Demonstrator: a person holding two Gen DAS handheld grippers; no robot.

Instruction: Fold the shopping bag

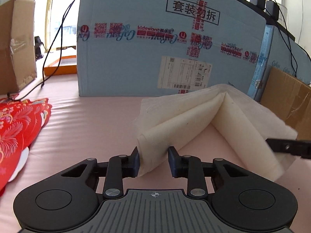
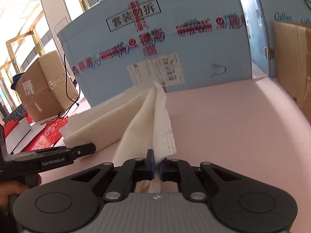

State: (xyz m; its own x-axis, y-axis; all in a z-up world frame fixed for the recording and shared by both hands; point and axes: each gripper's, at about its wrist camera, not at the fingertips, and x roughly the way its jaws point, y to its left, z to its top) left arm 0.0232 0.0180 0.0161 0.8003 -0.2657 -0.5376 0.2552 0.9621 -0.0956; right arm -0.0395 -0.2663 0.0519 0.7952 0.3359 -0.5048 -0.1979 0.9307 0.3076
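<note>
A big blue box (image 1: 155, 44) with red tape and a white label fills the middle. It stands on a pink table (image 1: 87, 112). A brown box (image 1: 15, 44) sits at the left, and another brown box (image 2: 293, 64) at the right. Bright windows with gold frames (image 2: 23, 38) shine in the upper left. A black cable (image 1: 56, 44) hangs down.

Pink, smooth surface (image 1: 93, 116), faintly creased. Carried a white folded shopping bag (image 1: 194, 120) partly raised off it, a red patterned fabric (image 1: 17, 128) at the left edge, a large blue printed carton (image 1: 155, 62) standing at the back, brown cardboard boxes at far left (image 1: 15, 44) and right (image 1: 287, 101), and an orange flat box (image 1: 60, 68) behind.
</note>
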